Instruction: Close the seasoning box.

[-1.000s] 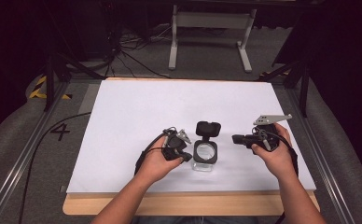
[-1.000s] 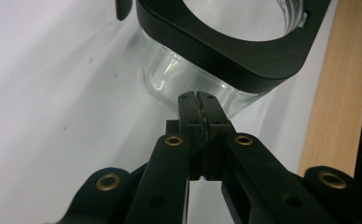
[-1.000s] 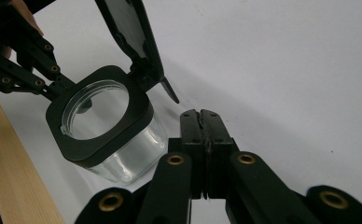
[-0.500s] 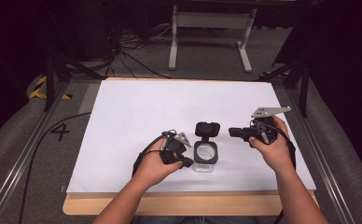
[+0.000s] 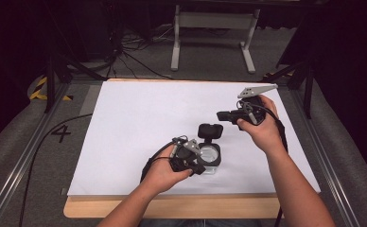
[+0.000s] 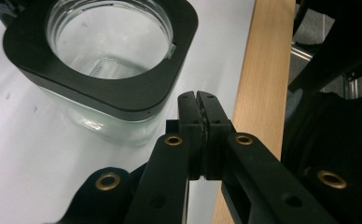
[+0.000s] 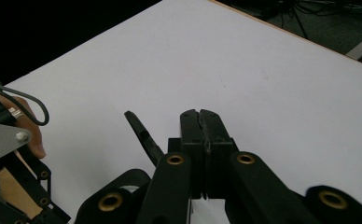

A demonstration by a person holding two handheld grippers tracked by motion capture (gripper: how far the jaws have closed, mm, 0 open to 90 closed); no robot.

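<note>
The left gripper [image 6: 198,100] had its jaws pressed together with nothing between them, the tips just beside the jar [image 6: 102,70] at its near corner; whether they touched the glass could not be told from the left gripper view. The jar was clear glass with a square black collar round a round mouth, standing upright and open. From the high view the jar [image 5: 209,156] stood on the white sheet near the surface's front edge, a little right of the middle, with its black lid [image 5: 210,131] hinged back and standing up behind it. The left hand [image 5: 165,172] held the left gripper [image 5: 198,169] low against the jar's left side, the forearm coming in over the front edge.

The right gripper [image 7: 200,116] also had its jaws closed flat on each other, holding nothing, and pointed out over bare white sheet [image 7: 244,70]. At the left edge of that view part of the other gripper's grey plate and a looped cable showed. In the high view the right gripper [image 5: 220,115] was raised above the surface toward its right side, well apart from the jar and beyond it, held by the right hand [image 5: 259,127], its grey plate uppermost.

The wooden surface [image 5: 172,208] showed as a bare strip along the front edge below the sheet.
</note>
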